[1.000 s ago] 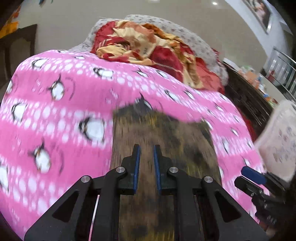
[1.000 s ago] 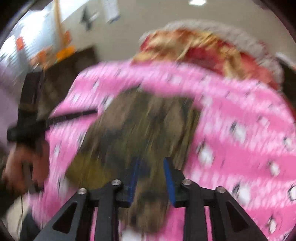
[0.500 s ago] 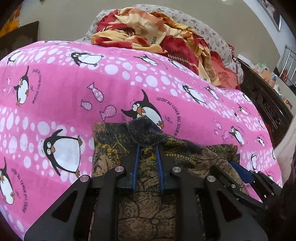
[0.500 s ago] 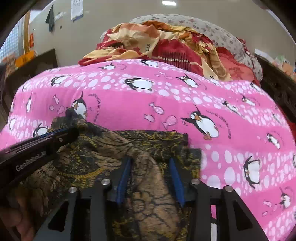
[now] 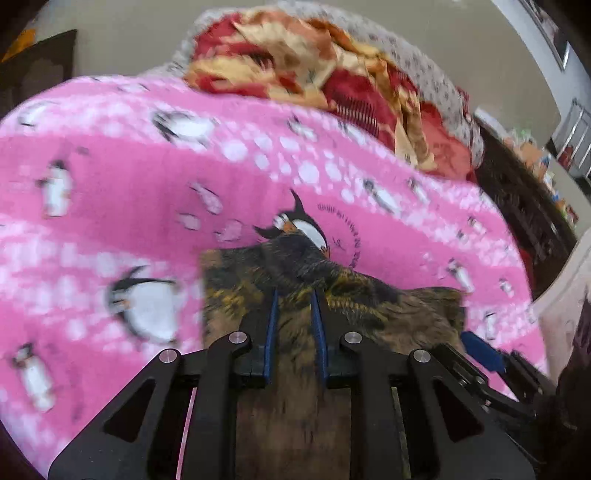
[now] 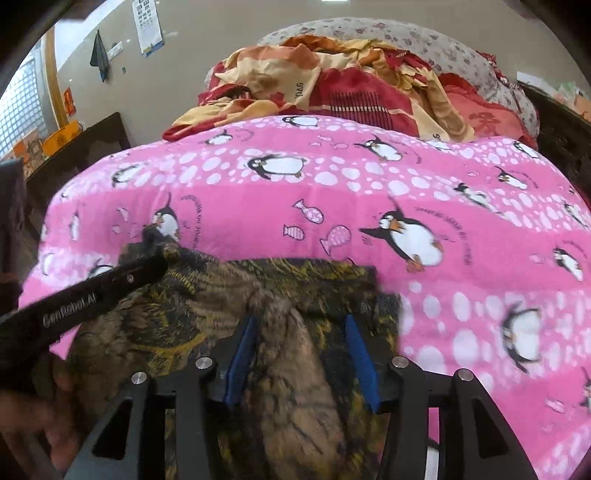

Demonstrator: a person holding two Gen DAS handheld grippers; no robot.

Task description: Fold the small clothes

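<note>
A brown-and-yellow patterned cloth garment (image 6: 207, 317) is pinched by the narrow left gripper (image 5: 294, 295); a fold is straddled, unpressed, by the right gripper (image 6: 301, 325), whose jaws have just been opening.

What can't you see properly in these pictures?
- Left wrist view: the pink penguin blanket is smeared by motion blur.
- Both views: the near end of the brown patterned cloth is hidden under each tool's black frame.
- Right wrist view: the wall calendar is too small to read.

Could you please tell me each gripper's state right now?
Left gripper: shut on the brown garment.
Right gripper: open, jaws just opening, a fold between them.
</note>
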